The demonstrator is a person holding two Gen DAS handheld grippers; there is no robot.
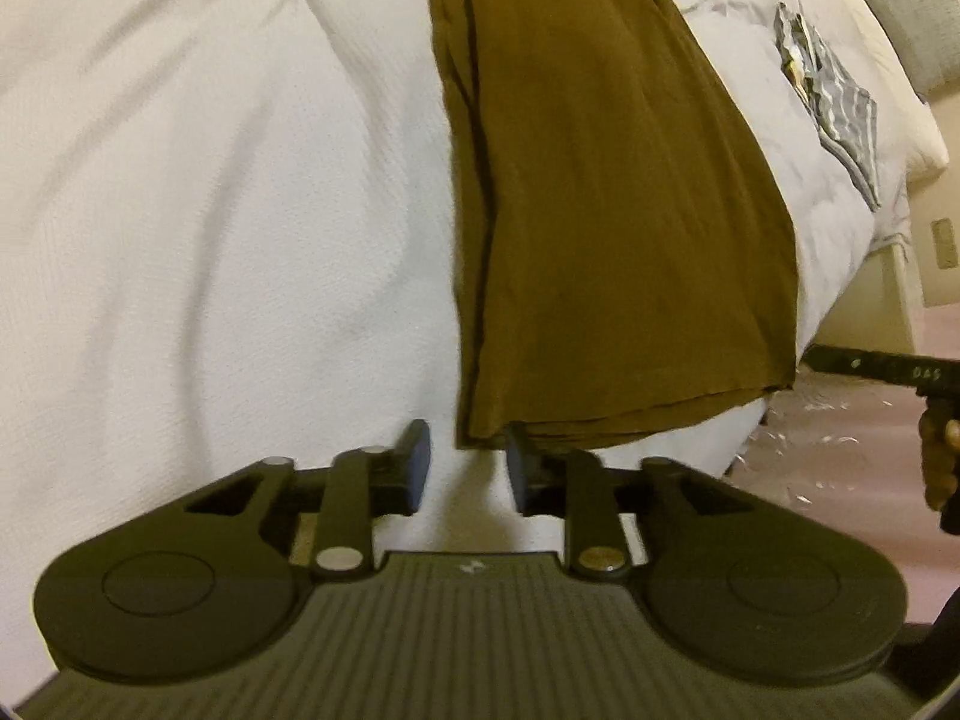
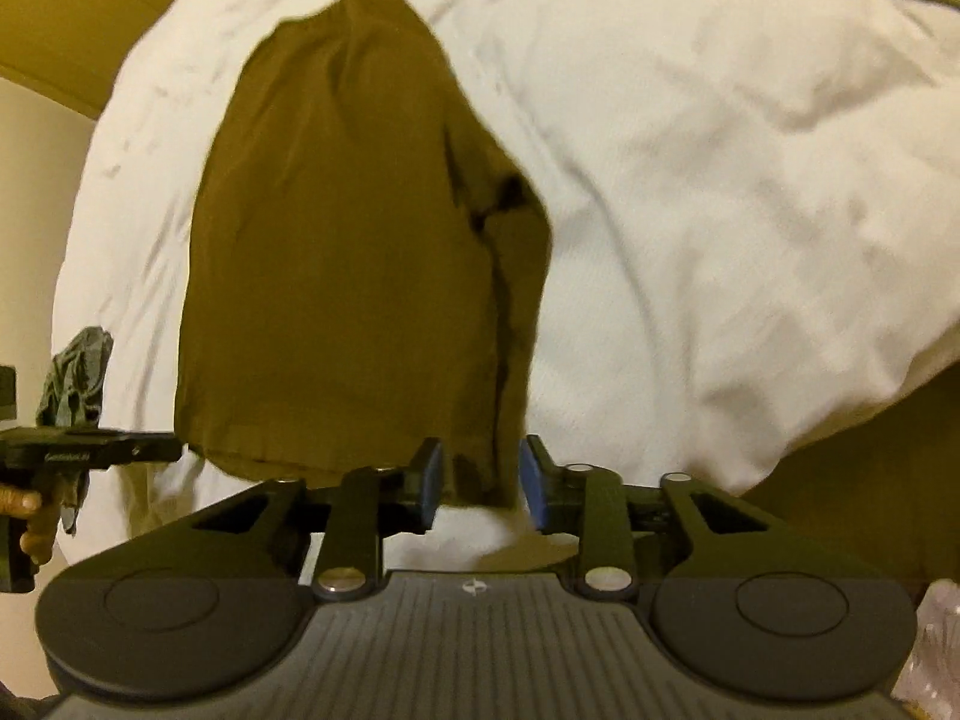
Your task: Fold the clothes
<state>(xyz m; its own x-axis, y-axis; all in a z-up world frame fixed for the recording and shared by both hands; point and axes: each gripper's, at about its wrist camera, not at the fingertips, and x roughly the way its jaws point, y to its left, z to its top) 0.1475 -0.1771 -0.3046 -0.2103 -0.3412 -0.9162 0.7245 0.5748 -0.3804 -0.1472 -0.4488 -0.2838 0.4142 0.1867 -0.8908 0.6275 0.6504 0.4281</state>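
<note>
The olive-brown garment [image 1: 612, 222] lay as a long folded strip on the white duvet [image 1: 198, 180], its near hem at the duvet's front edge. Wide bare duvet spread on one side of the garment; on the other, a narrower band ran to the bed's side edge, with floor beyond. A grey striped garment [image 1: 840, 96] lay well apart from the olive one, near the pillow [image 1: 912, 18]. A dark grey cloth [image 2: 75, 372] sat at the duvet's other edge.

The left gripper [image 1: 468, 468] stood with jaws parted, one hem corner just ahead between the tips. The right gripper [image 2: 480, 477] was also spread, the other hem corner hanging between its blue pads [image 2: 531, 480]; contact possibly, blur made it unclear.
</note>
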